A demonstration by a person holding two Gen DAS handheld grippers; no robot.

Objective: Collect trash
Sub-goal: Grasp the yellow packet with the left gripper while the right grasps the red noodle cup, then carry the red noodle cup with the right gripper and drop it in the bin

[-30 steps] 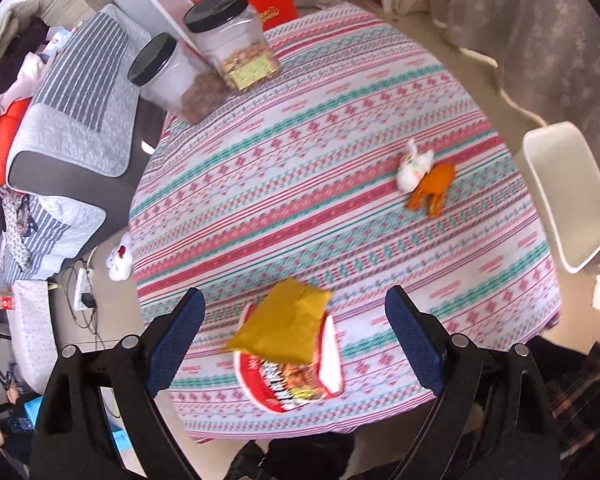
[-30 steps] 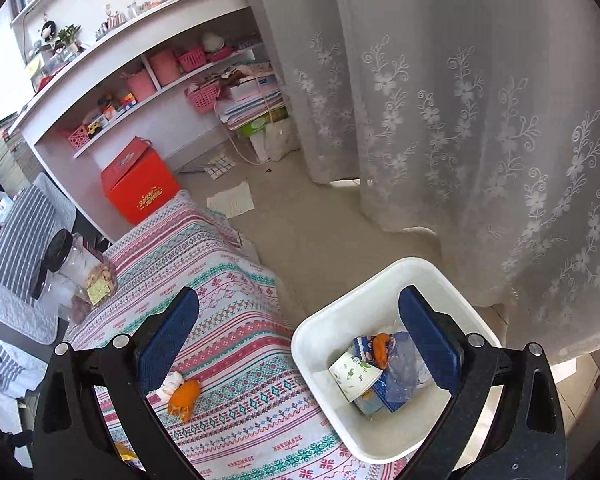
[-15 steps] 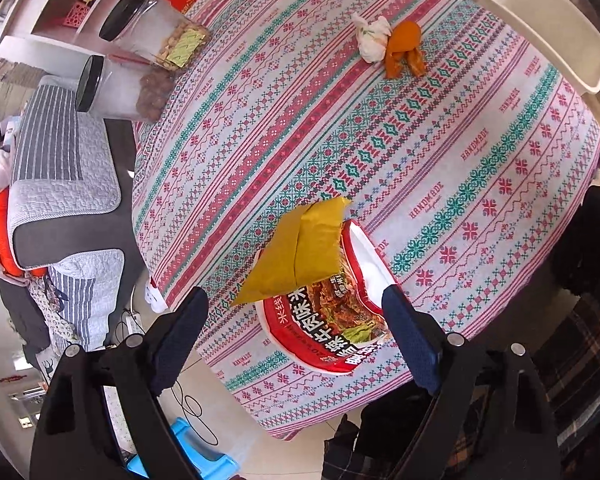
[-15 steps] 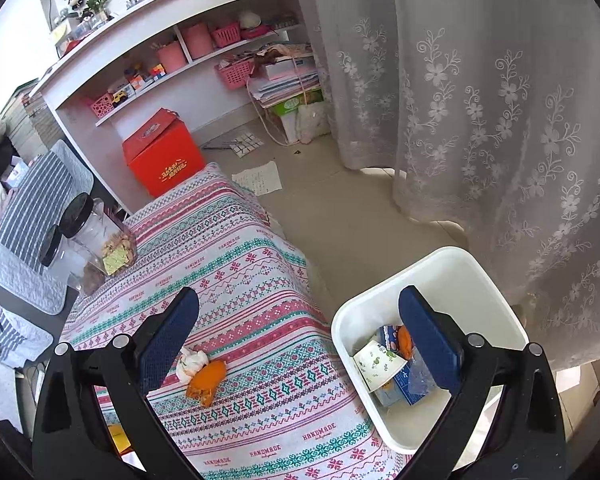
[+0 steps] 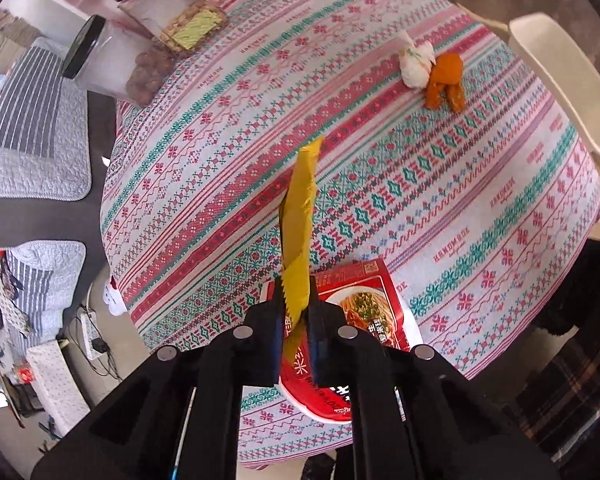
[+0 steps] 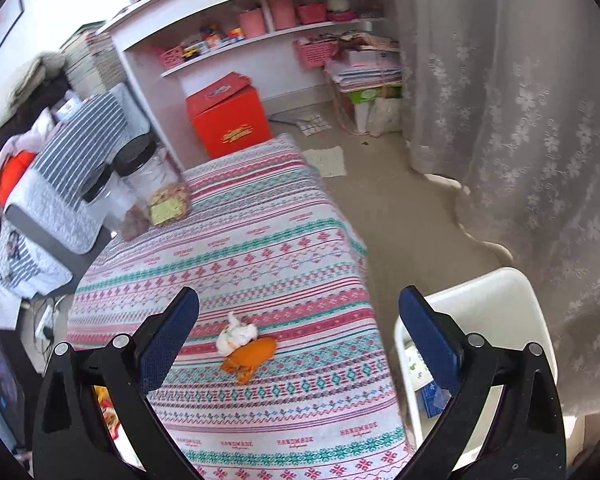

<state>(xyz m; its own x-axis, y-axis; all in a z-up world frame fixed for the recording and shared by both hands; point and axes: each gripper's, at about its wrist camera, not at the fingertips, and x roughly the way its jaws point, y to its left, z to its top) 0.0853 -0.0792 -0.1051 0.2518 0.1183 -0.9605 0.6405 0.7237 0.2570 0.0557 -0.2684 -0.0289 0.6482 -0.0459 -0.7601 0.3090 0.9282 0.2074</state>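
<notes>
Patterned tablecloth [image 5: 380, 128] | left gripper [image 5: 296, 332] clenched on yellow foil lid [image 5: 300, 216] of red noodle bowl [image 5: 356, 312] | right gripper [image 6: 300, 332] spread, empty | white bin [image 6: 496, 304] partly filled | orange peel [image 6: 252, 354], tissue wad [image 6: 236, 334] remain

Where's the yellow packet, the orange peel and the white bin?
yellow packet [image 5: 298, 216]: left wrist view, middle of its flat side.
orange peel [image 6: 252, 354]: right wrist view, its top.
white bin [image 6: 496, 288]: right wrist view, far rim.

Pretty lived-in room: a table [image 6: 260, 248] under a striped patterned cloth, white wall shelves [image 6: 260, 36] with pink baskets, a red box [image 6: 228, 116] on the beige floor [image 6: 412, 224], a lacy curtain [image 6: 520, 120] letting daylight through, and grey striped cushions [image 5: 32, 120] off to the side.
</notes>
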